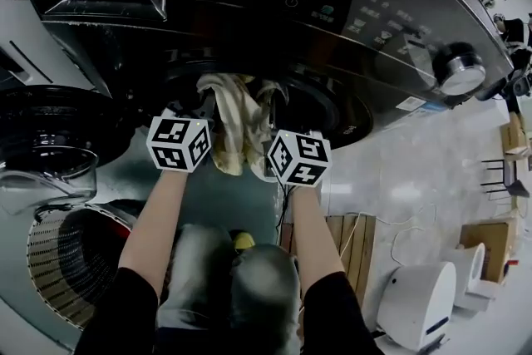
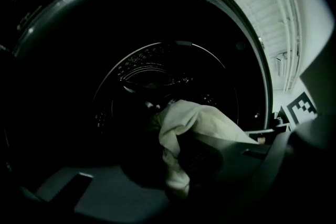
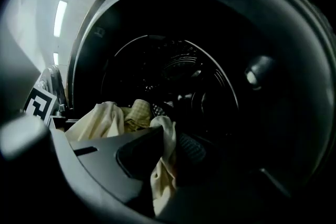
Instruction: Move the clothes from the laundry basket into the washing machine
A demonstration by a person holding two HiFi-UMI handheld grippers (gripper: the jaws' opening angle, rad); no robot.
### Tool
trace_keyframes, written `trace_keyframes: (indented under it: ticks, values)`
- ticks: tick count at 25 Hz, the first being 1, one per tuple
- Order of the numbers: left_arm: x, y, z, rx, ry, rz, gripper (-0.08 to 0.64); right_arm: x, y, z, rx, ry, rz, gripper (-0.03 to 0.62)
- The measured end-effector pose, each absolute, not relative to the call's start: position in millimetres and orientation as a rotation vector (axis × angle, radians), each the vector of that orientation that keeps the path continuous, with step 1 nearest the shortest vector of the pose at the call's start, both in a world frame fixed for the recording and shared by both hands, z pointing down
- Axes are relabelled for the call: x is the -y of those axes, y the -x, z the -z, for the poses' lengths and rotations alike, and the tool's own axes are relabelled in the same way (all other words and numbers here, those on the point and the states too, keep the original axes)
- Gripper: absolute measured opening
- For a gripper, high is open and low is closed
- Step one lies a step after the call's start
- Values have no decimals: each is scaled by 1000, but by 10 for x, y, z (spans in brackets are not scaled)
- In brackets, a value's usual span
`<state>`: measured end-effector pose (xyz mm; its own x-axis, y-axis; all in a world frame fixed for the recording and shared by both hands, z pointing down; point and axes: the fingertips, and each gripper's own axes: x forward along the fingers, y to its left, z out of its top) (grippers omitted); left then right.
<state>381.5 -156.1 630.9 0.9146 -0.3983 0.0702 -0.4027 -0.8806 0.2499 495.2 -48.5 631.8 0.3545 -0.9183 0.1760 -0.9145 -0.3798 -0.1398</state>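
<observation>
Pretty dim overall: the washer (image 1: pixel 249 12) front is near black with soft glare, while the floor (image 1: pixel 416 179) shines pale. Both gripper views bend hard at the edges and go murky inside the drum (image 2: pixel 157 71); only the cloth (image 2: pixel 199 120) catches light.

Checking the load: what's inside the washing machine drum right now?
A cream cloth hangs at the drum mouth, pinched by the left gripper and right gripper. Behind it only bare perforated metal shows. The floor is dark and partly covered, so other clothes cannot be ruled out.
</observation>
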Motion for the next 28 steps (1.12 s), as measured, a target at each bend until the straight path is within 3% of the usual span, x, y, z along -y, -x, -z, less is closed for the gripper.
trace_keyframes:
  ticks: [14, 20, 24, 28]
  values:
    - [1944, -4202, -6324, 636, -2864, -66, 55, 843, -5304, -6431, -1663, 2674, 368, 63]
    - [1936, -4253, -6486, 633, -2876, -172, 64, 874, -5343, -6519, -1631, 2714, 427, 124]
    - [1957, -4239, -6441, 651, -2893, -181, 143, 888, -5318, -6492, -1645, 2691, 409, 176]
    - [1952, -4211, -6269, 663, -2940, -148, 152, 896, -5289, -6449, -1651, 2685, 386, 201]
